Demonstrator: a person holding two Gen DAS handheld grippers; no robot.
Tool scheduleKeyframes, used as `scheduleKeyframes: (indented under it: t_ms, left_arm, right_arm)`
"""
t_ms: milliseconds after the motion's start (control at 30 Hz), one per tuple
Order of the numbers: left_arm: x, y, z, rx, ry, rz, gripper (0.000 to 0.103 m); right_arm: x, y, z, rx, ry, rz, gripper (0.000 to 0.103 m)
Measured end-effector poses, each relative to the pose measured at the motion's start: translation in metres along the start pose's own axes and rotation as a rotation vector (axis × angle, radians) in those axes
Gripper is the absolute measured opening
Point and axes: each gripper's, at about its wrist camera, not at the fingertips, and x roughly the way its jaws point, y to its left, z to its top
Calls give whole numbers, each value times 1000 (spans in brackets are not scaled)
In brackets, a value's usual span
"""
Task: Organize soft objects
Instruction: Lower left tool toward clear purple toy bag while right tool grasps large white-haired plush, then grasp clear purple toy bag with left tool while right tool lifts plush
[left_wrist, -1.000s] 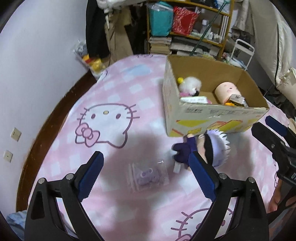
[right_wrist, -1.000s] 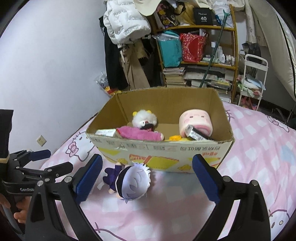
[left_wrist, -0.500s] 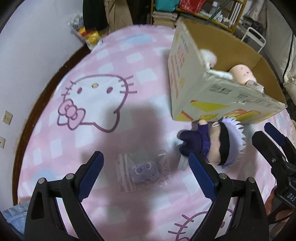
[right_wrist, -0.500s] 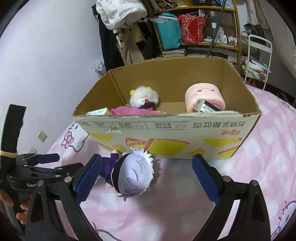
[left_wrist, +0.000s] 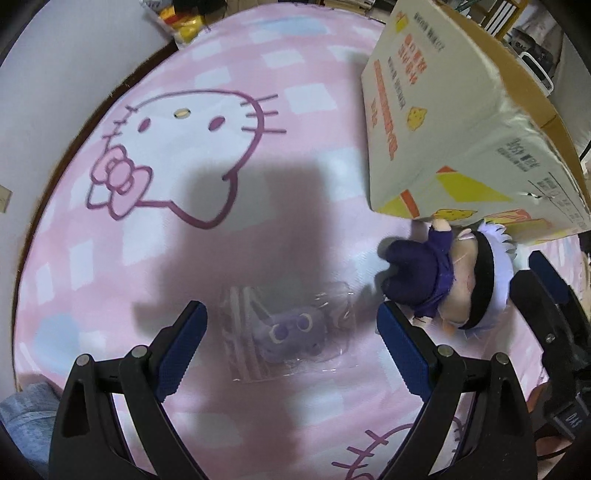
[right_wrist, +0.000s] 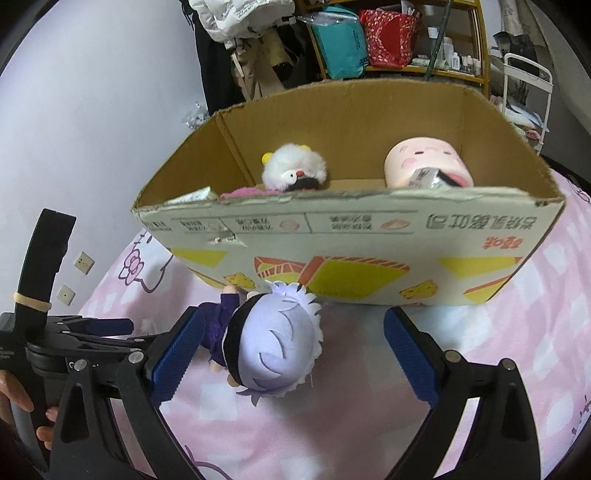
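A small purple plush in a clear plastic bag (left_wrist: 291, 328) lies on the pink bed sheet (left_wrist: 192, 229), right between the fingers of my open left gripper (left_wrist: 291, 347). A plush doll with pale lilac hair and a dark purple outfit (right_wrist: 269, 343) lies against the front of the cardboard box (right_wrist: 351, 243); it also shows in the left wrist view (left_wrist: 450, 280). My open right gripper (right_wrist: 291, 358) hovers over the doll, whose head sits between the fingers. Inside the box are a white fluffy plush (right_wrist: 293, 168) and a pink round plush (right_wrist: 428, 162).
The box (left_wrist: 461, 122) stands just right of and beyond the bagged plush. My left gripper shows at the left of the right wrist view (right_wrist: 74, 332). Shelves with bags (right_wrist: 388, 37) and hanging clothes (right_wrist: 229, 44) stand behind the bed. A wall (right_wrist: 74, 110) runs on the left.
Both grippers have moved down and forward. The bagged plush now lies between the left fingers, and the doll's head lies between the right fingers. Nothing was grasped.
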Motion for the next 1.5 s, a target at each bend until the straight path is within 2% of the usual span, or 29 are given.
scheduleKeyframes:
  t_ms: [100, 200, 267, 400, 467, 533, 667, 733, 1167, 1267, 1333, 1500]
  left_arm:
    - [9, -1, 0, 8, 27, 4, 92]
    - [12, -2, 2, 13, 29, 10, 92]
    - [13, -2, 2, 13, 26, 8, 91]
    - [16, -2, -3, 22, 24, 17, 90]
    - [16, -2, -4, 22, 21, 18, 90]
    - [18, -3, -5, 17, 21, 20, 91]
    - [18, 0, -7, 14, 24, 52, 91]
    - [17, -5, 0, 15, 24, 54, 91]
    - [28, -11, 0, 26, 26, 83, 91]
    - [29, -11, -1, 30, 14, 85, 85]
    - [26, -10, -1, 27, 1, 75, 77]
    - [20, -2, 1, -12, -31, 32, 75]
  right_arm:
    - [7, 1, -2, -8, 30, 3, 100]
    - [14, 6, -3, -33, 61, 2, 90]
    - [18, 9, -5, -48, 70, 1, 89]
    - [26, 14, -7, -60, 98, 13, 72]
    - [26, 16, -7, -64, 94, 11, 71]
    - [27, 17, -8, -70, 91, 14, 65]
    - [28, 20, -9, -79, 90, 11, 65]
    - [29, 22, -9, -84, 90, 8, 65]
    - [29, 28, -10, -112, 77, -29, 63]
    - [27, 29, -10, -113, 72, -45, 62]
    - [28, 30, -10, -111, 71, -51, 62]
    - [24, 26, -11, -89, 54, -97, 62]
